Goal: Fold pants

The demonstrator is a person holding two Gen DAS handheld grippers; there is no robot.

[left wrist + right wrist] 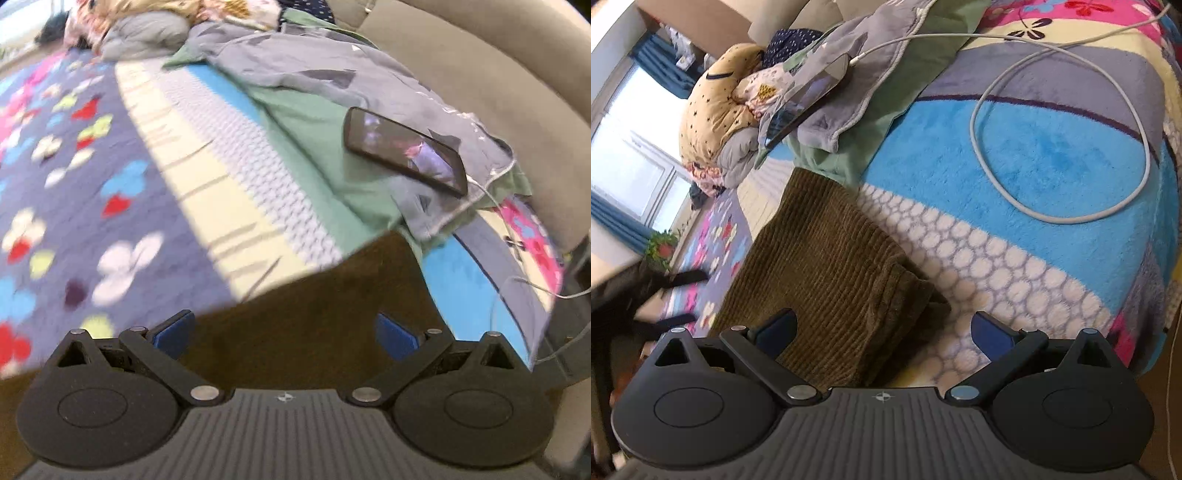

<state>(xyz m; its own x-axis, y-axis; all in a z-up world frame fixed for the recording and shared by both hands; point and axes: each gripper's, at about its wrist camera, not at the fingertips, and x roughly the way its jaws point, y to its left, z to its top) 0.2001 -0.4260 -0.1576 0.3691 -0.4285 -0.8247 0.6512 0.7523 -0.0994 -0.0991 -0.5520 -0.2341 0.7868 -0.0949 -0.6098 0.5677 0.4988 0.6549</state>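
The brown corduroy pants (827, 266) lie folded in a thick stack on the patterned bedspread (1052, 166). In the left wrist view they show as a blurred brown mass (314, 295) right in front of the fingers. My left gripper (284, 332) is open, its blue pads wide apart just above the pants. My right gripper (882, 332) is open too, straddling the near corner of the folded stack, with nothing pinched. In the right wrist view the other gripper shows as dark fingers (679, 280) at the far left.
A phone (404, 149) rests on a grey and green blanket (314, 88) at the bed's far side, its white charging cable (1060, 122) looping over the blue stripe. Pillows and bundled bedding (716, 110) sit by the window. A beige padded headboard (498, 66) borders the bed.
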